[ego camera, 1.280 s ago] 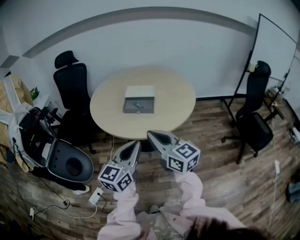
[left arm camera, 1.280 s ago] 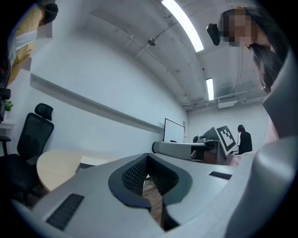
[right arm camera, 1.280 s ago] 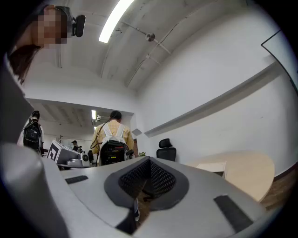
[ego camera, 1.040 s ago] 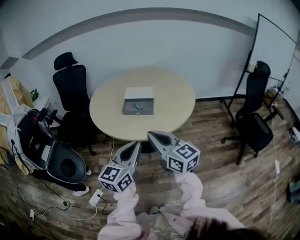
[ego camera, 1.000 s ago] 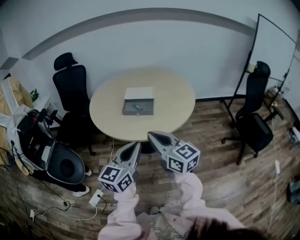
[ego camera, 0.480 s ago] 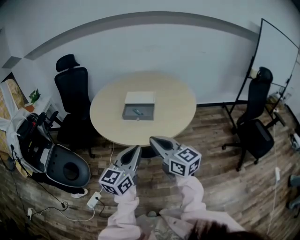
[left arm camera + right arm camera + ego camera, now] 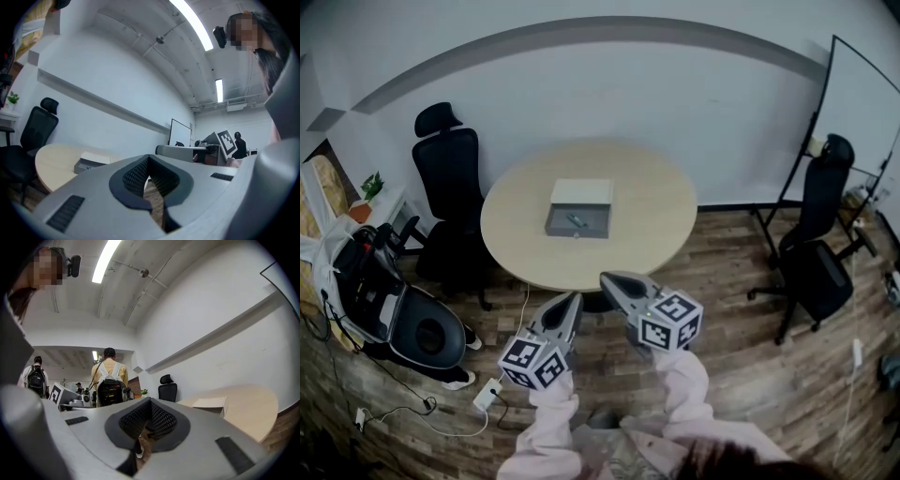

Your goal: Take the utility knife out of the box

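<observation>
**Me:** As I look down, the knife [image 7: 576,220] lies in the box [image 7: 578,208], a small dark thing in the grey tray. The box sits near the middle of the table [image 7: 647,216]. Both my grippers are well apart from it, on my side of the table and over the wooden floor. They point toward it, with their tips close to the table's near edge.

**Partner:** Which gripper is closer to it?

**Me:** The right gripper [image 7: 607,278] reaches a little further toward the table than the left gripper [image 7: 572,298]. The box is ahead of both, roughly in line with the gap between them. Neither touches the table, the box or the knife.

**Partner:** Count things for me.

**Me:** One table, round and pale. One box, its white lid laid open behind the tray. One knife, too small for me to make out any detail. Two black chairs, one [image 7: 450,178] at the table's left and one [image 7: 820,234] off to the right by a whiteboard [image 7: 862,103]. Two grippers, one in each of my hands.

**Partner:** And the jaws?

**Me:** On both grippers the jaws are closed, tips together. Nothing is between them; only floor shows through the hollow between the pads. Each gripper is empty.
</observation>
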Motion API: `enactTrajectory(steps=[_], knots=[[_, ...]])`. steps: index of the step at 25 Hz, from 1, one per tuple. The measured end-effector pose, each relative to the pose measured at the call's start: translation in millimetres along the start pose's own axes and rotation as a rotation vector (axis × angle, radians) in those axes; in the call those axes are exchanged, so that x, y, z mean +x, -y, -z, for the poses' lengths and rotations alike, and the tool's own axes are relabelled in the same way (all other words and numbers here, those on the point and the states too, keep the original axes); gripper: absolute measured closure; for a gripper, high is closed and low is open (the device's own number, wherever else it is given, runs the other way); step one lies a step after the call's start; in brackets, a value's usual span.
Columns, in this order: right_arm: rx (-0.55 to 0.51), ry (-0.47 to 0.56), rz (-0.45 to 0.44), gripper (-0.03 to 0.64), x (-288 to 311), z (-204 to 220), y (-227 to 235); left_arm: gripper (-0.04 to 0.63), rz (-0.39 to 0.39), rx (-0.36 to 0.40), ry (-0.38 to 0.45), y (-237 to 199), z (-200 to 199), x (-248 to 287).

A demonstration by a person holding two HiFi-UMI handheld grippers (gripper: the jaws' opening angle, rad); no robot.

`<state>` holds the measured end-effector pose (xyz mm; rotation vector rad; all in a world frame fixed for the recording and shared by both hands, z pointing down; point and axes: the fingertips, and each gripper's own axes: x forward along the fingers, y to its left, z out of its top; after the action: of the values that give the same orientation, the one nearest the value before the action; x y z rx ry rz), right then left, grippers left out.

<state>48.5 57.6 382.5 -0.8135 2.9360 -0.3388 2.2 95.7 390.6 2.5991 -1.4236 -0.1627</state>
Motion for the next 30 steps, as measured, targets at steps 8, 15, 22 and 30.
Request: enactTrajectory(steps=[8,15,22,30], knots=[[0.021,0.0,-0.002,0.62,22.7,-0.2,19.5,0.588,0.021,0.001,-0.016,-20.9,-3.3,24.1],[0.039,-0.021,0.003,0.62,53.2,4.4,39.7,0.588,0.045,-0.036,-0.025,-52.9,0.0,47.4],[0.043,-0.028,0.022,0.62,80.1,4.8,59.3,0.588,0.06,-0.035,-0.037,-83.3,-1.7,63.5],[0.05,-0.048,0.026,0.62,104.7,8.4,73.8,0.588,0.062,-0.039,-0.041,-113.9,-4.0,77.1]])
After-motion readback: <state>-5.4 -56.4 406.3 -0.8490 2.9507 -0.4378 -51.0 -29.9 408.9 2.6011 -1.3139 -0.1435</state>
